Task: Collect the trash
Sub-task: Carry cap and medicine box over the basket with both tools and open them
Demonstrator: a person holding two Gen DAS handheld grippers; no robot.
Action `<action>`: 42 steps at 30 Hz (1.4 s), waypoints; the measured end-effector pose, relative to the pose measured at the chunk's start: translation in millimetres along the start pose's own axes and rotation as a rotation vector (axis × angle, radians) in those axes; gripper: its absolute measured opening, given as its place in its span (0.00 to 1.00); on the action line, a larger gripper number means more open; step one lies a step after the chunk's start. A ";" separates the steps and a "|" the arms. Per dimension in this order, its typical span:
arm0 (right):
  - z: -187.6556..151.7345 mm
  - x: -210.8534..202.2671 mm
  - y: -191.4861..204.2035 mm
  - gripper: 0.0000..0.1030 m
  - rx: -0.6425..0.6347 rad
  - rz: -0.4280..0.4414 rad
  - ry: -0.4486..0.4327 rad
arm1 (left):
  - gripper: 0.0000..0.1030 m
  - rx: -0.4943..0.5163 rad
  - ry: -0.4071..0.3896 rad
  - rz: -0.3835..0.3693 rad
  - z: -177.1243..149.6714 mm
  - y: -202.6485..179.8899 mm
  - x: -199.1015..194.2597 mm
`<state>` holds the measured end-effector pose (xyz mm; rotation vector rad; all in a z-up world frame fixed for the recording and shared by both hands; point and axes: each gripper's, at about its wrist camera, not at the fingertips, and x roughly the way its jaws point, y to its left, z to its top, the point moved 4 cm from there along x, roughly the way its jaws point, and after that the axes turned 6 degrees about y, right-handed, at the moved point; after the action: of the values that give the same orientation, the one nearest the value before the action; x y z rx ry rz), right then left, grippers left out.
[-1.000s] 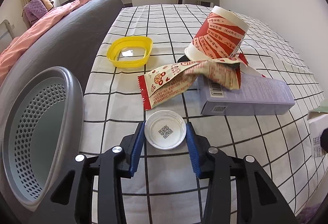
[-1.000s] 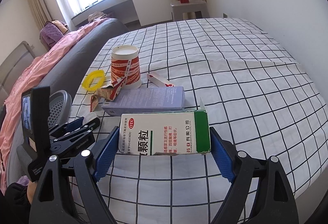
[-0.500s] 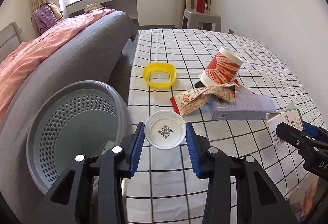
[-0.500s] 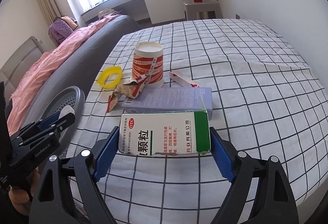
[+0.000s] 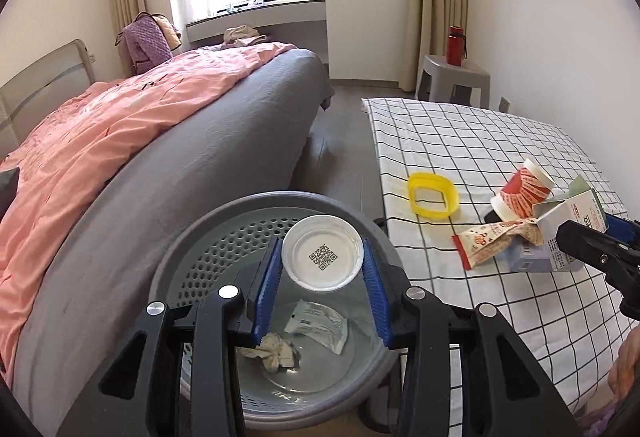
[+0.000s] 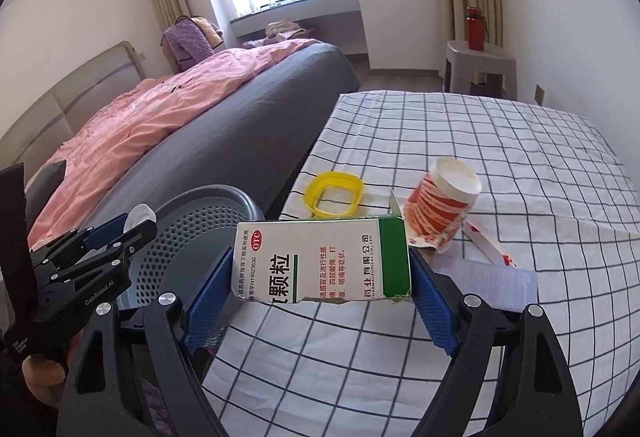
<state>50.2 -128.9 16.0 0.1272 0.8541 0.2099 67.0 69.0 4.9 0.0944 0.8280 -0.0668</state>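
Observation:
My left gripper (image 5: 322, 269) is shut on a white round plastic lid (image 5: 322, 252) with a QR code and holds it over the grey perforated trash basket (image 5: 216, 237). A crumpled tissue (image 5: 274, 351) and a small packet (image 5: 318, 327) lie in the basket. My right gripper (image 6: 320, 289) is shut on a white and green medicine box (image 6: 320, 261), held above the checkered table's left edge next to the basket (image 6: 192, 229). On the table lie a yellow ring lid (image 5: 433, 194), a red paper cup (image 5: 522, 189), a snack wrapper (image 5: 490, 241) and a lilac box (image 6: 486, 285).
The checkered table (image 5: 460, 141) stands at the right, a bed with grey cover (image 5: 192, 165) and pink quilt at the left, with the basket between them. A grey stool (image 5: 452, 77) with a red bottle stands at the far wall.
My left gripper has lifted the white lid off the table and carried it left over the basket. My right gripper has lifted the medicine box and moved it left toward the basket.

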 end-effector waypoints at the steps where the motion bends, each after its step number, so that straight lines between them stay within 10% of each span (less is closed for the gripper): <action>1: 4.3 3.5 7.5 0.79 -0.017 0.007 0.001 | 0.38 -0.012 -0.002 0.008 -0.2 7.3 0.7; 16: 26.1 73.8 100.2 0.79 -0.199 0.167 0.073 | 0.38 -0.154 0.053 0.096 -13.2 81.9 32.5; 42: 7.6 121.2 115.5 0.82 -0.222 0.214 0.173 | 0.45 -0.204 0.128 0.130 -28.3 107.0 55.0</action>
<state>118.0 11.5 -45.4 -0.0085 0.9832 0.5200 93.6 177.2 -48.5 -0.0400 0.9502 0.1471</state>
